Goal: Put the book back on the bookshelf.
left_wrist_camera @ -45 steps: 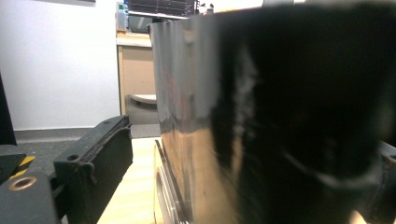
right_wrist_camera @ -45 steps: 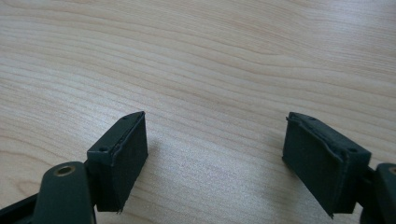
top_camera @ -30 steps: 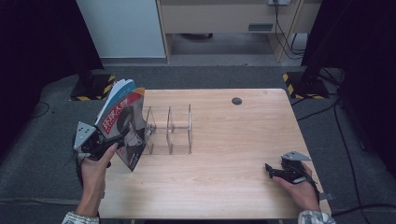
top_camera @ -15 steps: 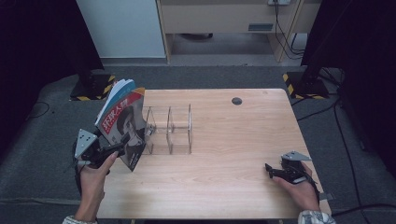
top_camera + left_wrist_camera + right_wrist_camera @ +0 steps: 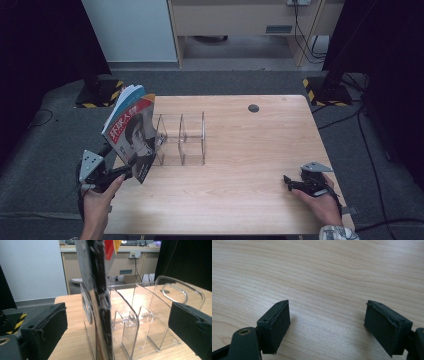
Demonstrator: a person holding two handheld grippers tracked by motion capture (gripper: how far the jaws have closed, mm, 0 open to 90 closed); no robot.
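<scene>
across the pale wooden table (image 5: 240, 165), with its fine straight grain and a small dark round grommet (image 5: 253, 108) near the far edge, light falls evenly; beyond it lie grey floor, a white panel (image 5: 131, 27), a beige cabinet (image 5: 235, 17) and black stands with yellow-striped feet. a clear plastic divider rack (image 5: 182, 139) with rounded upright partitions stands at the table's left part. a magazine (image 5: 131, 131) with a red cover and a portrait leans tilted against the rack's left end, its lower edge at the table's left side. the left gripper (image 5: 126, 171) has its jaws spread wide on either side of the magazine's glossy edge, not pressing it. the right gripper (image 5: 290, 182) rests low near the table's right edge, jaws wide apart with nothing between them.
</scene>
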